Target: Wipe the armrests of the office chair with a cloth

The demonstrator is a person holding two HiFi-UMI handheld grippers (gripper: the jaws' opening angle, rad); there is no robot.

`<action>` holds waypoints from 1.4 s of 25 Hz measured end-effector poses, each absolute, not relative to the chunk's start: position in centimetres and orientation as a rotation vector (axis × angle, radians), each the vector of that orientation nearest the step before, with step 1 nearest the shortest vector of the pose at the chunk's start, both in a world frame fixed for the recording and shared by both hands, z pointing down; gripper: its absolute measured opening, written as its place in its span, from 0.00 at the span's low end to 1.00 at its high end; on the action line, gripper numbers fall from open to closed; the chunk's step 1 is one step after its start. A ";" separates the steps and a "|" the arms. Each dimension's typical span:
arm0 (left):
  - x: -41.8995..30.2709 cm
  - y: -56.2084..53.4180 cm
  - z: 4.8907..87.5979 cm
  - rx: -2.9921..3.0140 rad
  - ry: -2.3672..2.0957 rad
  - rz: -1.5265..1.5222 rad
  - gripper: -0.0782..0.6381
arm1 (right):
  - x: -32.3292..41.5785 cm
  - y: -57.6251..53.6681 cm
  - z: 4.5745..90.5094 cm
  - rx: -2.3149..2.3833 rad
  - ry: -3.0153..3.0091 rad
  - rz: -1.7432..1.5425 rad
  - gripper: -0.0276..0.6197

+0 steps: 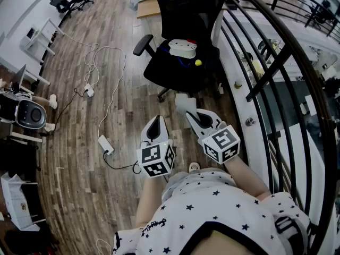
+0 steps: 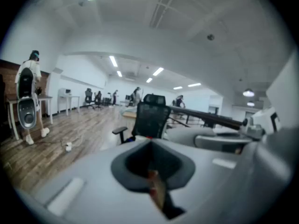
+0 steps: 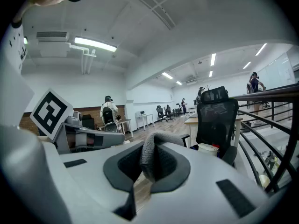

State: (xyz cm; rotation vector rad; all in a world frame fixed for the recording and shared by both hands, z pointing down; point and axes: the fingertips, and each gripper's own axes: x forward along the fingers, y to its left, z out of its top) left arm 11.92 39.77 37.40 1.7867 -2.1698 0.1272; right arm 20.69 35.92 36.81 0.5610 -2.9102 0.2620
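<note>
A black mesh office chair (image 1: 183, 41) stands ahead of me on the wood floor, its left armrest (image 1: 142, 44) sticking out toward the open room. A white object (image 1: 182, 48) and a small yellow ball (image 1: 198, 62) lie on its seat. My right gripper (image 1: 192, 113) is shut on a grey cloth (image 1: 184, 102), which bulges up between the jaws in the right gripper view (image 3: 154, 155). My left gripper (image 1: 157, 120) is shut with nothing in it. Both are held short of the chair, seen further off in the gripper views (image 2: 149, 118) (image 3: 216, 120).
A black metal railing (image 1: 276, 62) runs close along the right of the chair. White cables and a power strip (image 1: 105, 144) trail over the floor at left. A wooden desk (image 1: 151, 7) stands behind the chair, and a round-faced machine (image 1: 26, 113) at far left.
</note>
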 end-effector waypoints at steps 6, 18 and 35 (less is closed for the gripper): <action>12.4 39.7 37.3 1.781 -2.162 0.119 0.11 | 21.0 36.1 37.0 0.548 -2.902 0.266 0.08; 13.3 38.8 37.7 1.792 -2.133 0.120 0.11 | 21.7 35.5 36.2 0.526 -2.941 0.297 0.08; 11.2 29.2 39.1 1.803 -2.050 0.079 0.11 | 20.9 26.8 37.0 0.627 -2.921 0.355 0.08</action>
